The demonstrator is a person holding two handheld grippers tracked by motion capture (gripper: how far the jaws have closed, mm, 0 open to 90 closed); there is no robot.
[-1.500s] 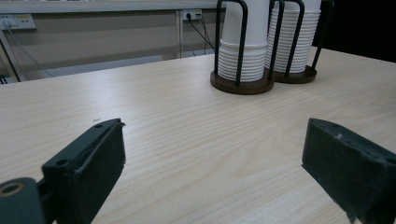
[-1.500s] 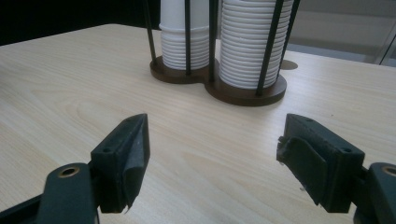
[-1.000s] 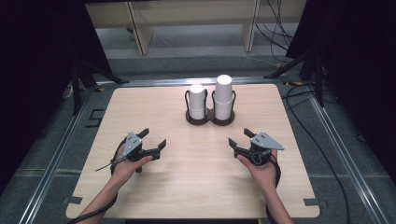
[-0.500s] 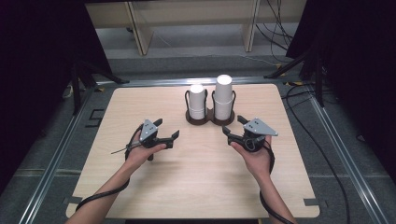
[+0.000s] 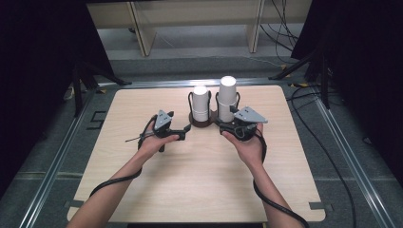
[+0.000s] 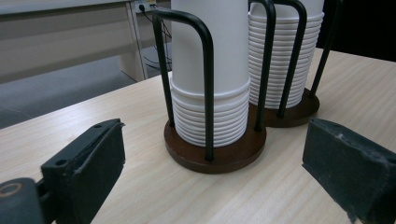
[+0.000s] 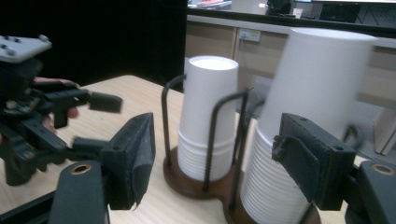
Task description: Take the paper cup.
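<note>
While both hands sit near mid-table (image 5: 142,190), the two stacks of white cups stand upright in a dark wire holder (image 5: 202,121) toward the far edge. Left tool (image 5: 186,129) has just been opening, jaws wide and empty, just beside the shorter stack (image 5: 201,102). Right tool (image 5: 227,124) has just been closing, jaws apart beside the taller stack (image 5: 227,97), gripping nothing

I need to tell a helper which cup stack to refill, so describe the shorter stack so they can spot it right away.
On the far middle of the wooden table stands a dark double cup holder with black wire loops. The shorter stack of white paper cups fills its left ring. Its top sits clearly lower than the taller stack beside it.
</note>
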